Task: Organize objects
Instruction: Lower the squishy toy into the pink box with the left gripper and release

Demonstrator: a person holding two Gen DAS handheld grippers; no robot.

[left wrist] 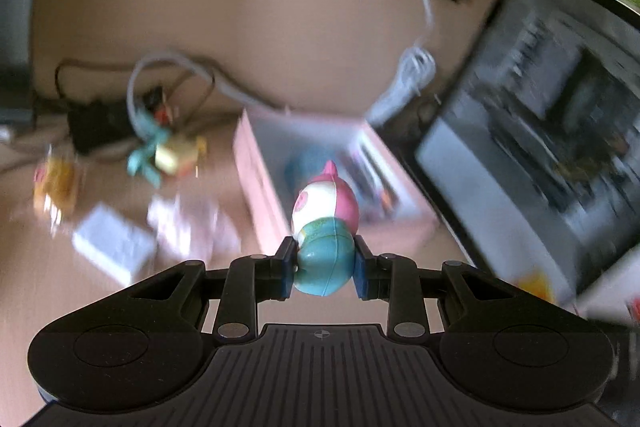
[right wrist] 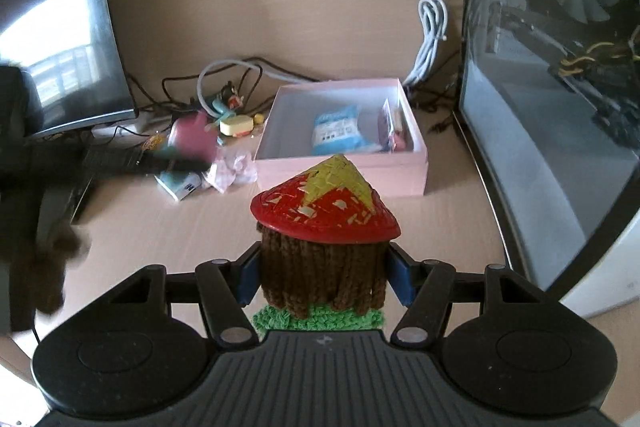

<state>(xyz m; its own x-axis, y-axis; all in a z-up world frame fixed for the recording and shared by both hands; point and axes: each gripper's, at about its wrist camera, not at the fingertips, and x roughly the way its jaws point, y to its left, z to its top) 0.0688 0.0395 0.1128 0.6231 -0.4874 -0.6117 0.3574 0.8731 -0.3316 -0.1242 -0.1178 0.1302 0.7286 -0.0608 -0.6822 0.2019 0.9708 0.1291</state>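
Task partly done. The pink box stands open on the desk and already holds a blue packet and a few small items at its right wall. Left gripper: jaws clamped on a pink and teal toy figure, held in the air just short of the box; that view is blurred. Right gripper: jaws closed on the brown yarn hair of a doll with a red cone hat, also clear of the desk, near the front wall of the box. Left to do, as I judge: drop both in, then collect the loose pieces left of the box: a yellow toy, crumpled wrapper and a small carton.
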